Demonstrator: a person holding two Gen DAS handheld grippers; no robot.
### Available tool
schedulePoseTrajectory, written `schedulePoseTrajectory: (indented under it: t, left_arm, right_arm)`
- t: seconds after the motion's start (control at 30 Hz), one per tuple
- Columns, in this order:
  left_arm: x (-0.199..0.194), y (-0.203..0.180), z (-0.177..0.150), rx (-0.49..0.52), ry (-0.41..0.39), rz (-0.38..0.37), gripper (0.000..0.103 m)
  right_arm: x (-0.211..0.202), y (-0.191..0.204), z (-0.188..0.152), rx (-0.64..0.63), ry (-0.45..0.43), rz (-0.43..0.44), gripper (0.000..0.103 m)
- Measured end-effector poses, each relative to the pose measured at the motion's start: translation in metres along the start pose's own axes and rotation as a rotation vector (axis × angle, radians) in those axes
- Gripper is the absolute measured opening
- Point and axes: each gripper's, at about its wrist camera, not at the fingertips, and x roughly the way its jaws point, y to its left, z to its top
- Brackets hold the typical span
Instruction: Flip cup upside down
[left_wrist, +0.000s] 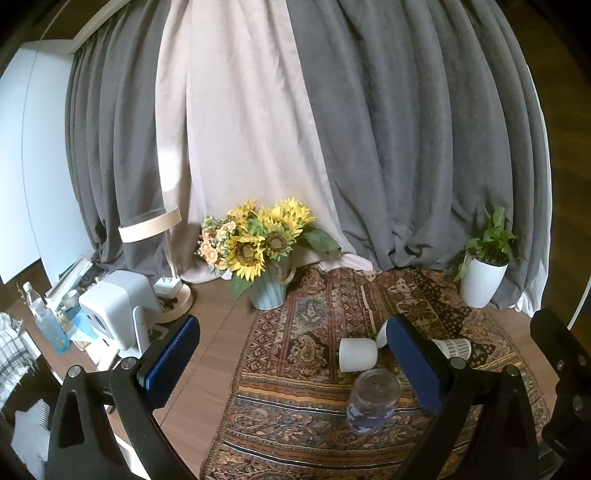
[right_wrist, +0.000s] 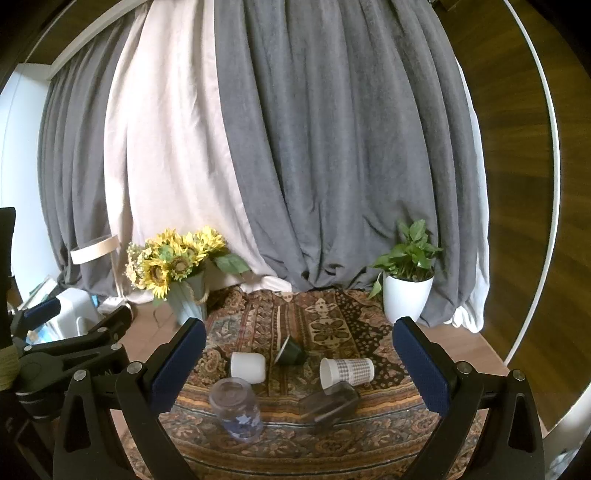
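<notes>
Clear glass cup (right_wrist: 236, 408) with blue print stands upside down on the patterned rug (right_wrist: 325, 325), base up, at about 7 o'clock inside the right gripper (right_wrist: 299, 367) span, nearer its left finger. Right gripper jaws wide apart, empty. From the left wrist view the same cup (left_wrist: 373, 400) sits at 5 o'clock, just beside the right finger of the left gripper (left_wrist: 295, 363), also spread apart, gripping nothing. White cup (right_wrist: 248, 366) lies on its side at the glass's 12 o'clock, nearly touching. Dark cup (right_wrist: 291, 351), checked paper cup (right_wrist: 346, 371) and smoky tumbler (right_wrist: 328, 405) lie tipped over, 1 to 3 o'clock. Sunflower vase (right_wrist: 186, 291) at 11 o'clock, potted plant (right_wrist: 406, 295) at 1 o'clock, far back.
</notes>
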Motion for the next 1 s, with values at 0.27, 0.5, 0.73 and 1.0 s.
schedulePoseTrajectory:
  t: [0.27,0.5,0.73,1.0]
  left_arm:
    - [-0.0002,-0.0006,0.0010,0.003,-0.004,0.002,0.103]
    - [0.0002,-0.0001,0.0018,0.004,-0.004,0.005,0.103]
    - [0.0019,0.0011,0.0029,0.005,0.001,0.008,0.103]
    - [0.0035,0.0013,0.0012,0.012,0.008,0.003,0.103]
  right_arm:
    - [0.0008,-0.0001,0.0002,-0.001,0.001,0.002,0.102]
    - [0.0017,0.0000,0.0006,-0.001,0.002,0.004,0.102]
    - [0.0034,-0.0001,0.0000,-0.002,0.005,0.007,0.102]
    - [0.0064,-0.0029,-0.0021,0.000,0.014,0.008,0.102]
